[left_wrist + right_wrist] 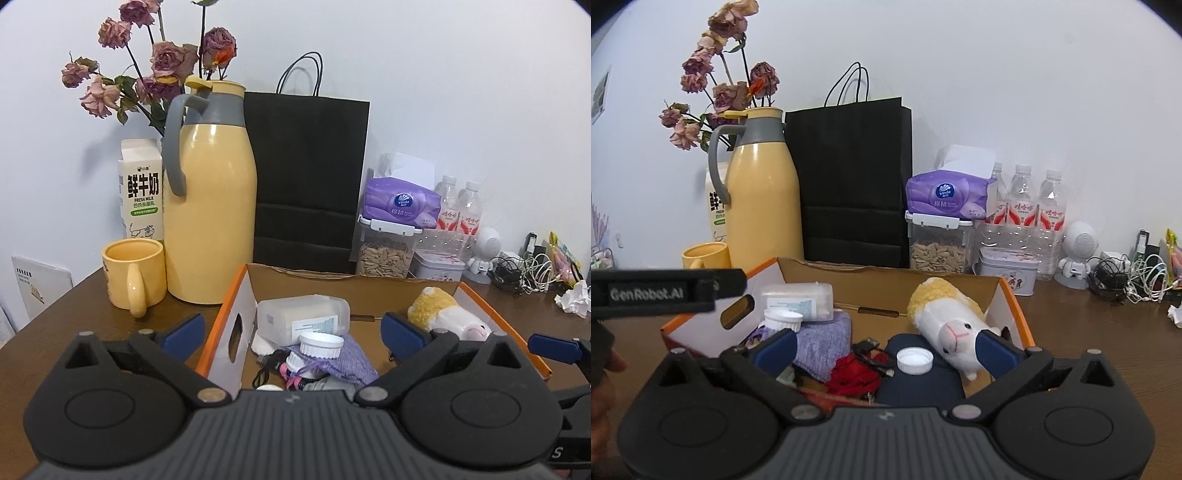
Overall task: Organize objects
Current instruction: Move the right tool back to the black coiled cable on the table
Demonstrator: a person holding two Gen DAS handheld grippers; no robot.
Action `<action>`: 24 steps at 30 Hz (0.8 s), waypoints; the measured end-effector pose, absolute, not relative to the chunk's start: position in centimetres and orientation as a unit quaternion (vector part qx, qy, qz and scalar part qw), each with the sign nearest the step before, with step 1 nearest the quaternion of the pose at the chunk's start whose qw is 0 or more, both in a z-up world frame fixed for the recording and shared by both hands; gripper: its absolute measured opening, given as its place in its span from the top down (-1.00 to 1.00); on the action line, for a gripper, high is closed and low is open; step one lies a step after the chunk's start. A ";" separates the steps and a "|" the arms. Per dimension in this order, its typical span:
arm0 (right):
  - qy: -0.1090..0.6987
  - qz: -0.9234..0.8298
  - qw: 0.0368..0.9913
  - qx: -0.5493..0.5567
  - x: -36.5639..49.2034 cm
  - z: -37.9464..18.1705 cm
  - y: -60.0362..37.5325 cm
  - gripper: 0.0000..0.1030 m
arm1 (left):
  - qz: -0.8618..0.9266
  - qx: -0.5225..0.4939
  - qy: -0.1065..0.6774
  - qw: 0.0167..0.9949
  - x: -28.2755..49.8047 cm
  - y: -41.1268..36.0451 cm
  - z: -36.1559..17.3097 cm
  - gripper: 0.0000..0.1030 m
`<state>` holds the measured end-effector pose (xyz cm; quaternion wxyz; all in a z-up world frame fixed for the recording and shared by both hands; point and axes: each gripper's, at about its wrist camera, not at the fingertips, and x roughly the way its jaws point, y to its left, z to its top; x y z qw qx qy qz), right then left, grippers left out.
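An orange-edged cardboard box (236, 295) (1015, 302) sits on the brown table and holds a clear plastic container (303, 317) (798, 297), a white-capped bottle (319, 345) (783, 319), a purple knit pouch (351, 358) (823, 343), a plush sheep (447, 314) (949, 325), a red cloth (853, 376) and a white cap (915, 361) on a dark blue item. My left gripper (293, 338) is open and empty above the box's left side. My right gripper (886, 349) is open and empty above the box's front. A right fingertip (554, 347) shows in the left wrist view.
Behind the box stand a yellow thermos jug (210, 206) (764, 206), yellow mug (135, 273), milk carton (142, 195), black paper bag (310, 177) (853, 184), seed jar (384, 254) (938, 251) under a purple tissue pack, tin (1008, 271), water bottles (1034, 221), tangled cables (1130, 277).
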<state>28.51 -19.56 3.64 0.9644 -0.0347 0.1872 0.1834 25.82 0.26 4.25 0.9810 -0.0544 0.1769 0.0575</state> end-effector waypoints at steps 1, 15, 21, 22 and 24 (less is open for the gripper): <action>0.187 0.183 0.964 -0.037 28.1 3.6 -19.7 -1.00 | 0.056 -0.054 0.177 0.981 25.4 0.4 4.3 -1.00; 0.200 0.201 0.957 -0.065 22.6 2.0 -21.1 -1.00 | 0.033 -0.023 0.213 0.976 20.0 0.9 1.8 -1.00; 0.219 0.209 0.950 -0.074 21.2 0.9 -21.1 -1.00 | 0.037 -0.009 0.230 0.972 18.4 1.3 0.4 -1.00; 0.220 0.210 0.950 -0.075 21.0 0.8 -21.0 -1.00 | 0.038 -0.009 0.232 0.972 18.2 1.4 0.3 -1.00; 0.222 0.214 0.948 -0.077 20.7 0.6 -20.9 -1.00 | 0.043 -0.012 0.237 0.970 17.9 1.8 0.0 -1.00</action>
